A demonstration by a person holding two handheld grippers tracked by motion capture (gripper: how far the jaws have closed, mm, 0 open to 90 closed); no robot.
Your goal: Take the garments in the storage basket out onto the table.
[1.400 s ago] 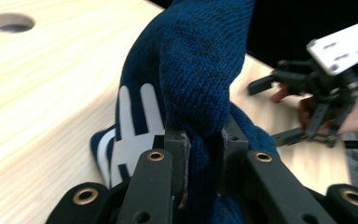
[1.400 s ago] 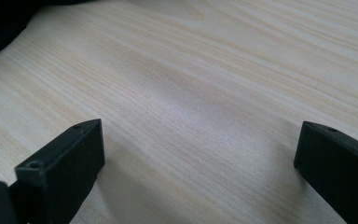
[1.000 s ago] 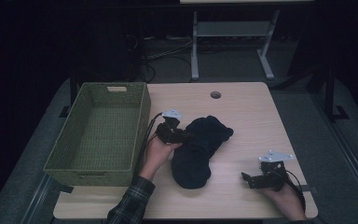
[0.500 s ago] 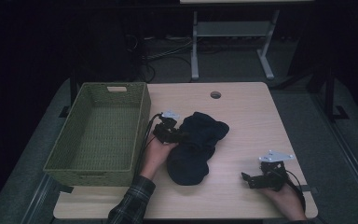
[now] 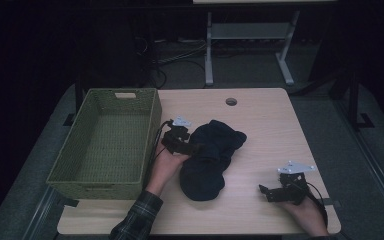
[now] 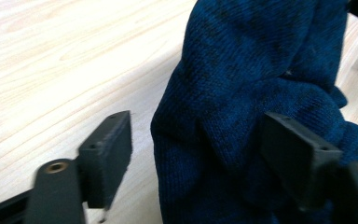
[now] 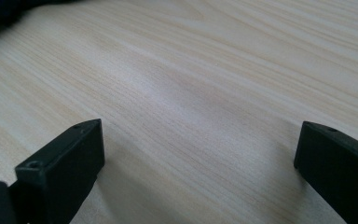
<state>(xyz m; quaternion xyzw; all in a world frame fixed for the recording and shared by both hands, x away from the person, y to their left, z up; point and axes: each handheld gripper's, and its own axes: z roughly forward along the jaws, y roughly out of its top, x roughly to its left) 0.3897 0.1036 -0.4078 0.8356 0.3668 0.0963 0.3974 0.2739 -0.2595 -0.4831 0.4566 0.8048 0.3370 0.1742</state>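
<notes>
The high view showed a dark knit garment lying mid-surface, just beside a green woven basket. The left tool reached in at its left edge from a forearm angled up from the bottom. The left gripper view resolved blue knit between spread jaws, one pad touching it. The right tool rested low near the front edge, jaws apart over bare wood.

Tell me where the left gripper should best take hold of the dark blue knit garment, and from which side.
Probably the bunched fold on the dark blue knit garment edge nearest the wicker basket, approached from that side. The left gripper is already there with its jaws open around the raised fold, which stands off the table and offers thickness to pinch.
</notes>
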